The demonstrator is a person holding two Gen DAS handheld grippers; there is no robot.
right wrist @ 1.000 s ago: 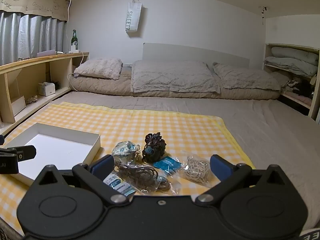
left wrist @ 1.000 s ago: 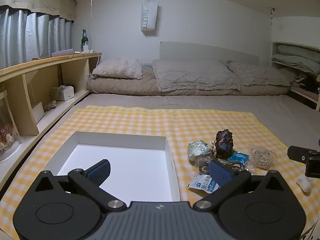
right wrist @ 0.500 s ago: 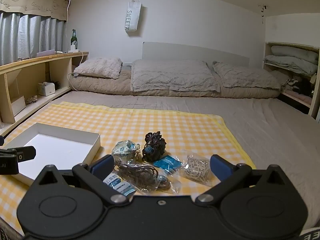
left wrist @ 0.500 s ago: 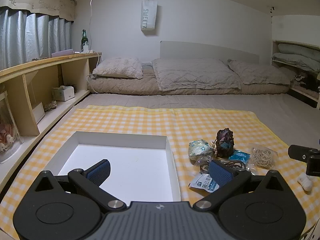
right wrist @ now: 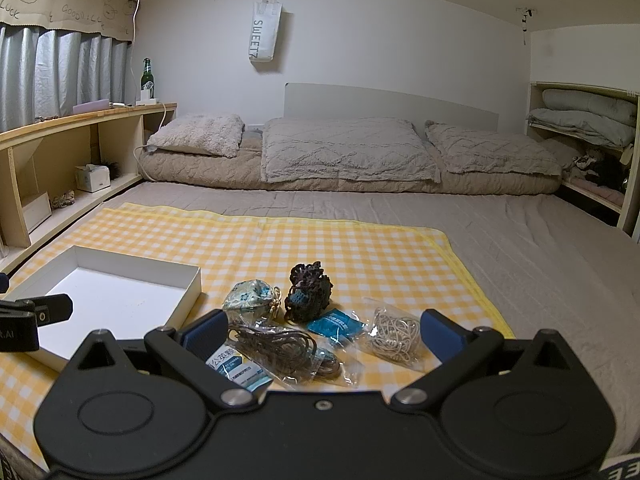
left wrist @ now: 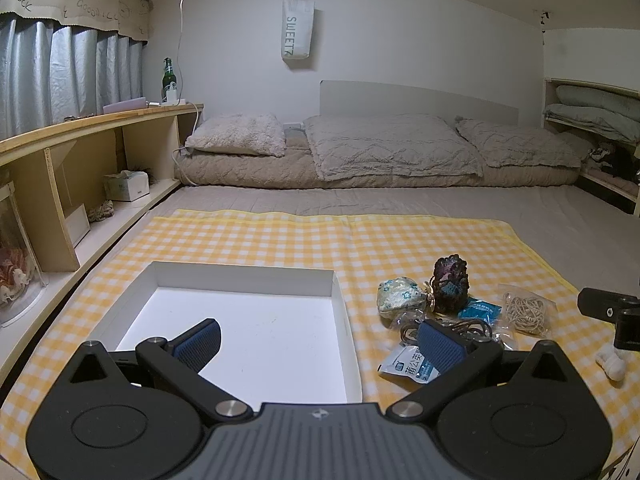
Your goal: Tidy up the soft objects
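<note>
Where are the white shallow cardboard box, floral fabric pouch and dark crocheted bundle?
white shallow cardboard box (left wrist: 248,272), left wrist view, far wall.
floral fabric pouch (right wrist: 248,295), right wrist view, middle.
dark crocheted bundle (right wrist: 310,292), right wrist view, centre.

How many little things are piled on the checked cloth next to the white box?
6 visible: floral pouch, dark knitted piece, blue packet, bag of pale bands, bag of dark cords, white-blue sachet. More may hide beneath.
</note>
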